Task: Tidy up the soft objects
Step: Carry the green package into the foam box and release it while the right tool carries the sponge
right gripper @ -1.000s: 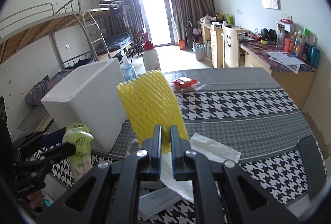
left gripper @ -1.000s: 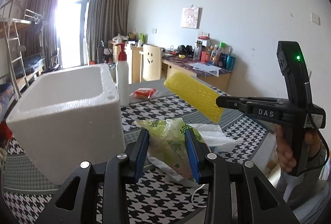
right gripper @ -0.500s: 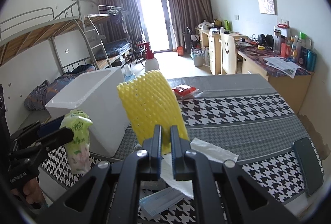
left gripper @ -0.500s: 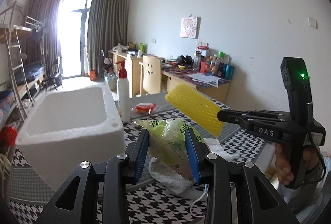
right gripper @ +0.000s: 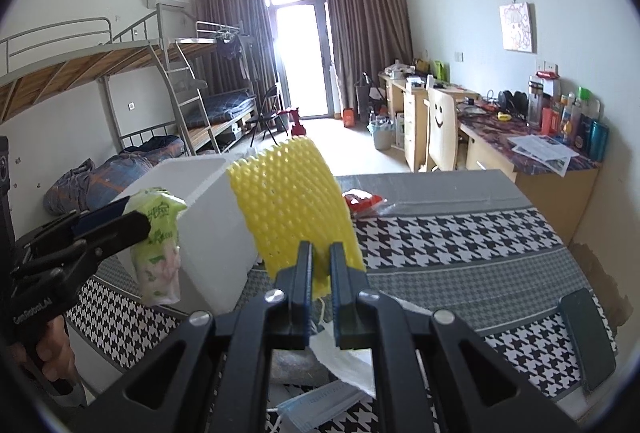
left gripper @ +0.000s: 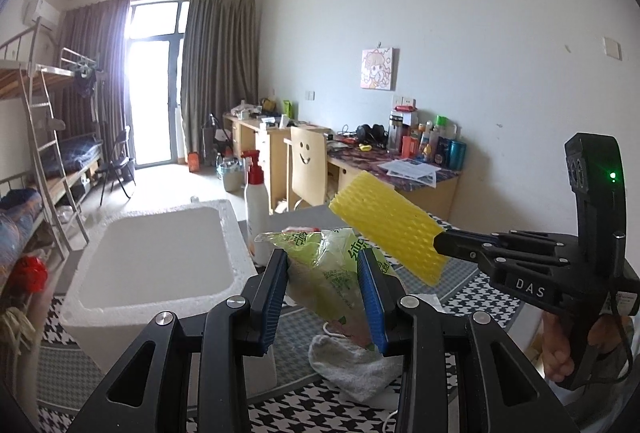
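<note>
My left gripper (left gripper: 323, 265) is shut on a green plastic bag (left gripper: 328, 273), held in the air above the table; the same bag (right gripper: 158, 237) shows at the left of the right wrist view. My right gripper (right gripper: 319, 265) is shut on the lower end of a yellow foam net sleeve (right gripper: 292, 209), which sticks up and forward; in the left wrist view the sleeve (left gripper: 388, 227) juts left from the right gripper (left gripper: 442, 253). A white foam box (left gripper: 160, 261) stands open on the table, left of both grippers. A grey sock (left gripper: 352, 361) lies below the bag.
A checkered tablecloth (right gripper: 460, 233) covers the table. A white pump bottle (left gripper: 256, 205) stands behind the box, a red packet (right gripper: 362, 199) further back. A white tissue (right gripper: 340, 357) and a blue face mask (right gripper: 320, 405) lie near the front edge, a dark phone (right gripper: 588, 337) at right.
My left gripper has risen with the bag, so the box's inside shows more. The right gripper with the yellow sleeve has tilted slightly and otherwise stayed put.
</note>
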Available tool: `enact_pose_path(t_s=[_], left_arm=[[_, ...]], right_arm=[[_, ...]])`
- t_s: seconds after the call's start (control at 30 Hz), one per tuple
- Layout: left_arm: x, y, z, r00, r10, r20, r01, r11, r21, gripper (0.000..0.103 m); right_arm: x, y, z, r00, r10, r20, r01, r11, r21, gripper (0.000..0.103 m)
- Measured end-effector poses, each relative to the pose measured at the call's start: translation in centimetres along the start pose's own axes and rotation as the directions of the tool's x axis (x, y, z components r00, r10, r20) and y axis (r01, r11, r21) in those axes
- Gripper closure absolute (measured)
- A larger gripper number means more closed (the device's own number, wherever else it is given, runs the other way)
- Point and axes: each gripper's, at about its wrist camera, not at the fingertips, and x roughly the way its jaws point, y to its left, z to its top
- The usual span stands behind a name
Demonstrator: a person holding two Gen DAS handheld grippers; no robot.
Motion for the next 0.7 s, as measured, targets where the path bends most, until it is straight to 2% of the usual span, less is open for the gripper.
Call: enact_pose_path(t_s=[0.4,0.7], left_arm=[[-0.1,1.3,1.2,0.994,0.106,0.036,-0.105,0.994,-0.017,0.065],[-0.5,1.7,2.0,0.98,0.183,0.076,-0.182,0.983,-0.019,0.065]], right_arm=[[0.5,0.6,1.1,1.0,0.017,0.023,-0.016,1.0,-0.01,0.093],[0.8,1.3,1.5,0.998,0.045,0.034,-0.045,0.999,-0.013,0.093]])
